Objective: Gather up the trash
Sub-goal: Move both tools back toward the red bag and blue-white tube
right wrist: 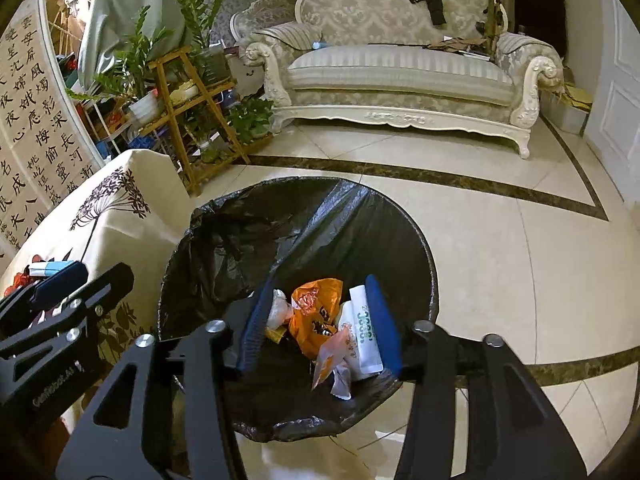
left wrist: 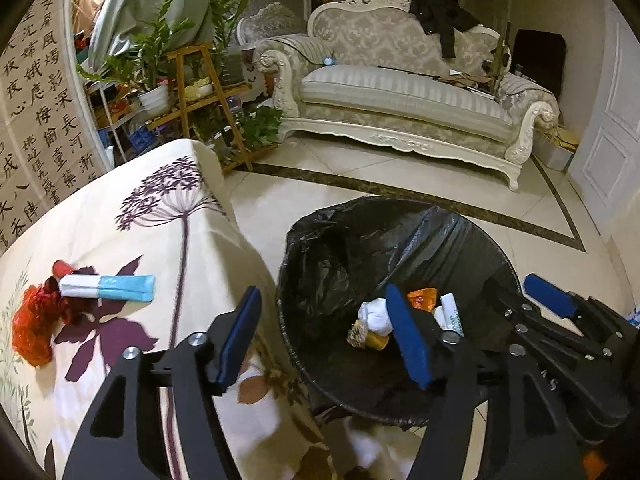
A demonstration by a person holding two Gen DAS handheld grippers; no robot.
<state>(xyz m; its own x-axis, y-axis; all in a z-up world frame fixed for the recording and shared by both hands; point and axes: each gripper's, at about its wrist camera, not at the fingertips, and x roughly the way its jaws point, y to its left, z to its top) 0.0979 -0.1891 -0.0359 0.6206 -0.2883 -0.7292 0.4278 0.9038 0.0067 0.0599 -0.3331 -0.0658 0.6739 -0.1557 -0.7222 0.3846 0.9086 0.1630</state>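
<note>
Two wrappers point(left wrist: 106, 287) lie on the tablecloth point(left wrist: 152, 216) beside the bin point(left wrist: 320, 248).

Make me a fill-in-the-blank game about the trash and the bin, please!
1. The trash bin is lined with a ____ plastic bag.
2. The crumpled bag lying inside the bin is ____ in colour.
3. The blue and white packet still waits on the ____ with the flower-print cloth.
4. Both the left gripper and the right gripper are ____, with nothing held between the pads.

Missing words: black; orange; table; open
</note>
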